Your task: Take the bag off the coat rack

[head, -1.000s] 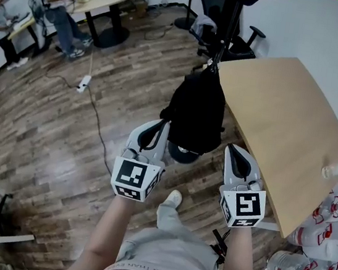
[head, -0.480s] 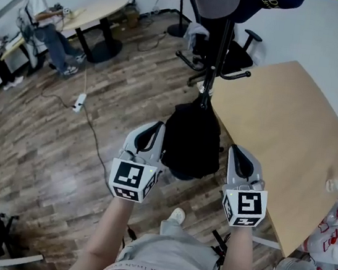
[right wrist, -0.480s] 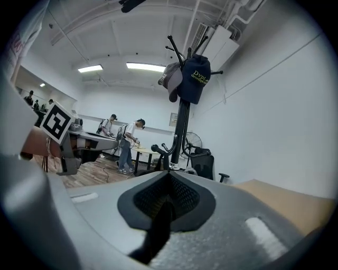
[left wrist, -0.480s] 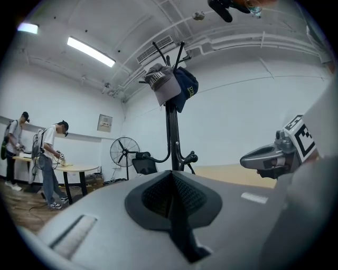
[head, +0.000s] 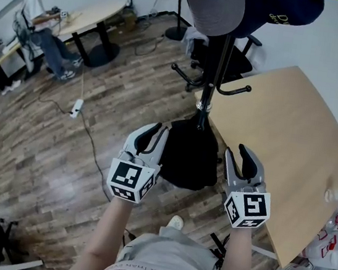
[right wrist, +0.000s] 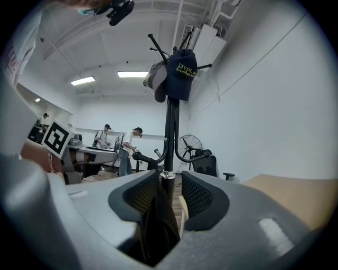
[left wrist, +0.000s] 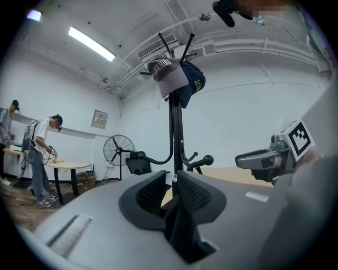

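Note:
A black bag (head: 190, 154) hangs low on the black coat rack (head: 213, 75), under a silver ring on the pole; two caps (head: 237, 7) sit on top. My left gripper (head: 156, 131) is at the bag's left edge, its jaws just opening with a narrow gap. My right gripper (head: 245, 154) stands a little off the bag's right side, its jaws also opening. In the left gripper view the gripper (left wrist: 171, 185) points at the pole (left wrist: 174, 132). In the right gripper view the gripper (right wrist: 170, 185) faces the pole (right wrist: 169, 137), with the dark bag (right wrist: 156, 216) showing through the gap. Nothing is pressed between either pair of pads.
A light wooden table (head: 293, 136) stands close on the right of the rack. A black office chair (head: 230, 52) is behind it. A cable and power strip (head: 76, 109) lie on the wood floor at left. People (head: 39, 16) work at a far table. Bottles (head: 320, 258) stand at lower right.
The head view has tilted up, so the caps on the rack's top now show. Both grippers stay beside the bag, a little higher, and the right one has turned slightly outward.

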A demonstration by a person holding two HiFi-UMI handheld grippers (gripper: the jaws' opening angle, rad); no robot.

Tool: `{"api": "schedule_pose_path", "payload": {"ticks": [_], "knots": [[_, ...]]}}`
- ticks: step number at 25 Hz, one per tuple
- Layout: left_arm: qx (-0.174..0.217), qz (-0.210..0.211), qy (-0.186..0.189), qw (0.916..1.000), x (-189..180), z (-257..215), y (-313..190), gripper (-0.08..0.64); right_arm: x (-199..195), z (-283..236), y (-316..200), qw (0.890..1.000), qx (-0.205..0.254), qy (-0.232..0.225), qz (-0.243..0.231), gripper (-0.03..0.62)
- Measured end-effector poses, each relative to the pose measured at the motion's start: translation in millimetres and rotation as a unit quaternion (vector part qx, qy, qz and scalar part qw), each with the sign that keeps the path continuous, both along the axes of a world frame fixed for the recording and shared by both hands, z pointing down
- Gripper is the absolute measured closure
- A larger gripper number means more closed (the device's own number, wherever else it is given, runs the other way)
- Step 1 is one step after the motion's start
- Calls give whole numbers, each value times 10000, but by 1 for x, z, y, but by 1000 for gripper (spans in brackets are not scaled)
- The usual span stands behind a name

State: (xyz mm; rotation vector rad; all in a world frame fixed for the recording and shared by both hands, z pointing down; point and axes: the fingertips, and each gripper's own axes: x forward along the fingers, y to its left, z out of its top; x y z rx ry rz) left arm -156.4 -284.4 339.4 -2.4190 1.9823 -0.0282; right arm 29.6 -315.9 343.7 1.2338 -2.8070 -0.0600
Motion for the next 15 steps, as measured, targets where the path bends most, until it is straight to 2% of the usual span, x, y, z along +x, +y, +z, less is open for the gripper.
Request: {"api": "schedule_pose_path", "payload": {"ticks": [6, 9, 10, 11, 15], "knots": [[-115, 288, 152, 9994, 2, 9, -6, 335, -6, 6, -2, 9993, -178, -271, -163, 340], [-230, 404, 238, 9986, 3, 17, -5, 211, -6, 6, -1, 9980, -240, -563, -137, 223], [-277, 422, 231, 9985, 3, 19, -5, 174, -6, 6, -1, 9977, -265, -621, -106, 202], [-309, 436, 199, 9984, 2, 21, -5, 154, -7, 7, -1, 9975, -290, -633, -83, 198], [-371, 516, 100, 9979, 0, 27, -4, 149, -13, 21, 4, 9985, -424, -345, -81, 198]]}}
